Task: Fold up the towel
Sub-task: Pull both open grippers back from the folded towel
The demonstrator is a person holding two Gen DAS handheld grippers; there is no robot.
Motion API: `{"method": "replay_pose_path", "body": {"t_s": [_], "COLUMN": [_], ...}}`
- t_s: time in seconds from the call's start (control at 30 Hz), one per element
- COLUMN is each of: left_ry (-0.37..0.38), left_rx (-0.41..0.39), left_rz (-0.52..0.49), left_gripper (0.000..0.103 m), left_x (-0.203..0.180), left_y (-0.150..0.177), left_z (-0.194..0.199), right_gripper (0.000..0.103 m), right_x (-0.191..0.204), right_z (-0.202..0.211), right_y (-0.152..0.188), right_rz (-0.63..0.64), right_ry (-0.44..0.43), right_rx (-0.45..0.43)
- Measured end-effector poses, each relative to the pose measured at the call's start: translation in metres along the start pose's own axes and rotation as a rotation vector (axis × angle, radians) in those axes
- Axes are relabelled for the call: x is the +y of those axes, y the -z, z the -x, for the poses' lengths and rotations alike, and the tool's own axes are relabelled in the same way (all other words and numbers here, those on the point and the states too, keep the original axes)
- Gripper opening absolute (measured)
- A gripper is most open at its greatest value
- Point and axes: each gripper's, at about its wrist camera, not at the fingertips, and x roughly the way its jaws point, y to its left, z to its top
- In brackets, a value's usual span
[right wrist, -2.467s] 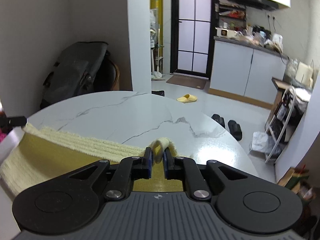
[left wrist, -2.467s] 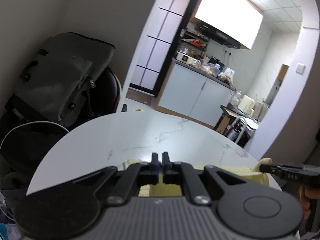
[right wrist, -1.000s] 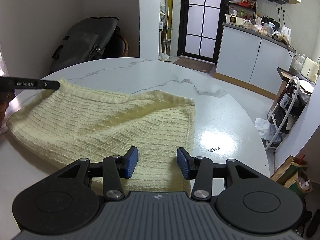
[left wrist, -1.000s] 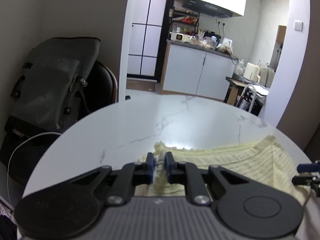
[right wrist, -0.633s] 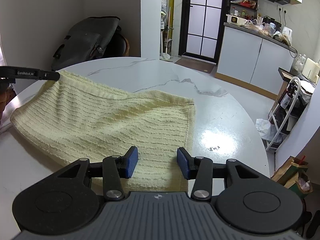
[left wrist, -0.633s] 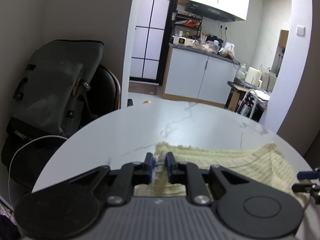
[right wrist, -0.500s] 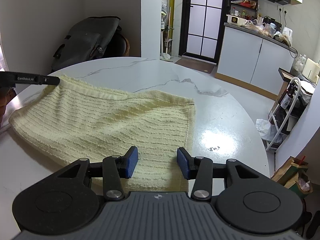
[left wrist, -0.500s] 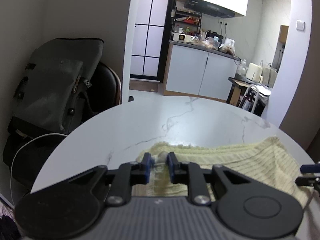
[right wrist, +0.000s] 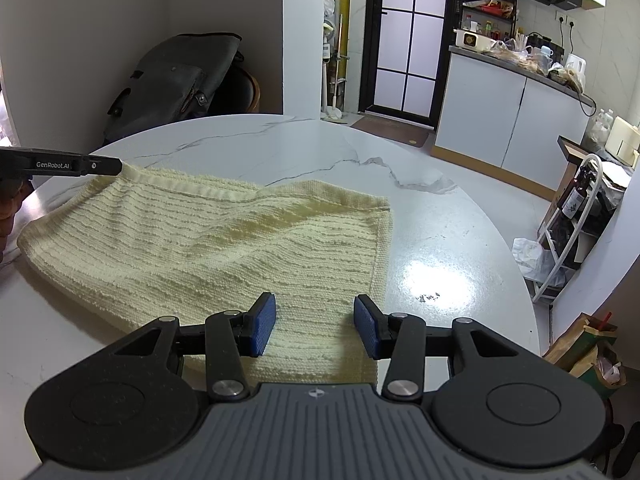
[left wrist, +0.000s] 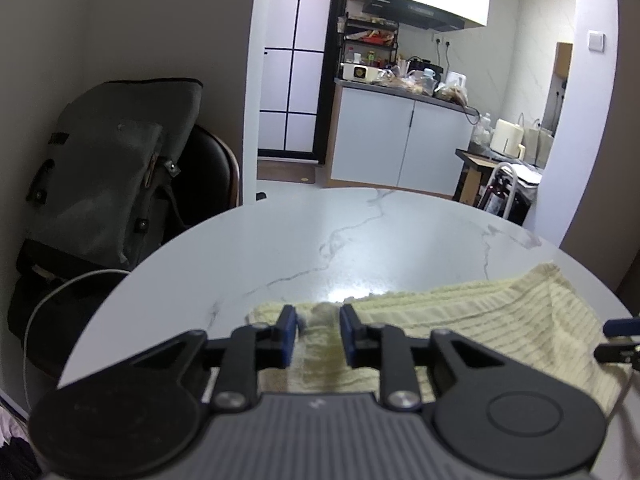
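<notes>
Towel (right wrist: 208, 240) lies doubled on the surface (right wrist: 440, 240), both hand-held grippers (left wrist: 317, 334) (right wrist: 316, 326) spread, maybe another fold due.

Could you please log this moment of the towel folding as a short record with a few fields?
surface: round white marble table
item: yellow towel, doubled over, lying on the table
left gripper: open, towel corner between its fingers
right gripper: open, above the towel's near edge
background: dark bag on a chair, kitchen counter behind
</notes>
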Motion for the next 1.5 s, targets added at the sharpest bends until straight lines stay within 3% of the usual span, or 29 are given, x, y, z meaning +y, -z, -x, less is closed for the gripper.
{"method": "replay_pose_path", "body": {"t_s": [0.33,0.5,0.97,1.5], "left_ry": [-0.017,-0.025,-0.082,-0.015], "left_rx": [-0.056,-0.033,0.016,0.063], "left_rz": [0.030,0.032,0.020,-0.009], "left_gripper": [0.012,0.012,0.038,0.039], "left_x": [0.012,0.017,0.020,0.010], "left_y": [-0.013,-0.012,-0.003,0.029], "left_z": [0.004,-0.008,-0.003,0.045], "right_gripper": [0.048,0.048,0.048,0.048], "right_x": [0.000,0.001,0.002,0.022], "right_z": [0.000,0.000,0.000,0.021], "right_y": [0.002,0.002,0.001,0.000], "right_rz": [0.001,0.001,-0.007,-0.043], "right_ry": [-0.001,-0.001,0.002,0.065], "right_rx": [0.002,0.005,0.006,-0.071]}}
